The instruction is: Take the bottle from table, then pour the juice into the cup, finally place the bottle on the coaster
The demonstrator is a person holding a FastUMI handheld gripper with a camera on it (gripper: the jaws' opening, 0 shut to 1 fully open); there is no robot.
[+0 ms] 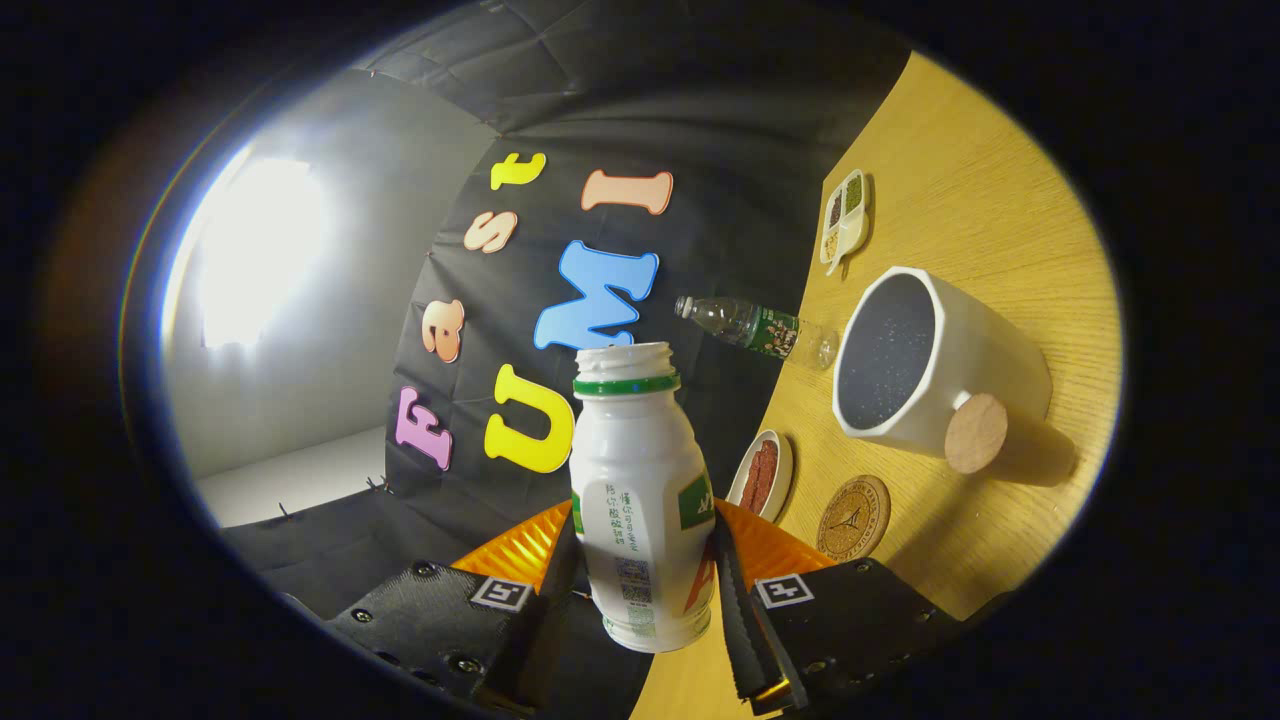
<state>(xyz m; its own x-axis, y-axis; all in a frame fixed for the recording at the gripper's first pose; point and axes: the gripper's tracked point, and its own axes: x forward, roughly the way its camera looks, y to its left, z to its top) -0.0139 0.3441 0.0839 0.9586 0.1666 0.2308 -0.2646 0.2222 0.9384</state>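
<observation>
tool (645, 570) clamping smooth white plastic bottle (640, 480), round cork coaster (853, 516)

Between the fingers, the bottle (640, 500) looks like smooth, glossy plastic. Beyond them, the glazed cup (940, 370) has a cork-like handle (976, 433) and stands on a matt wood-grain table (990, 200).

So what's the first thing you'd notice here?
The white bottle, clamped between the gripper fingers with its cap off, sits closest. Beyond the fingers on the wooden table, a big white cup with a cork-tipped handle stands near a round coaster.
</observation>
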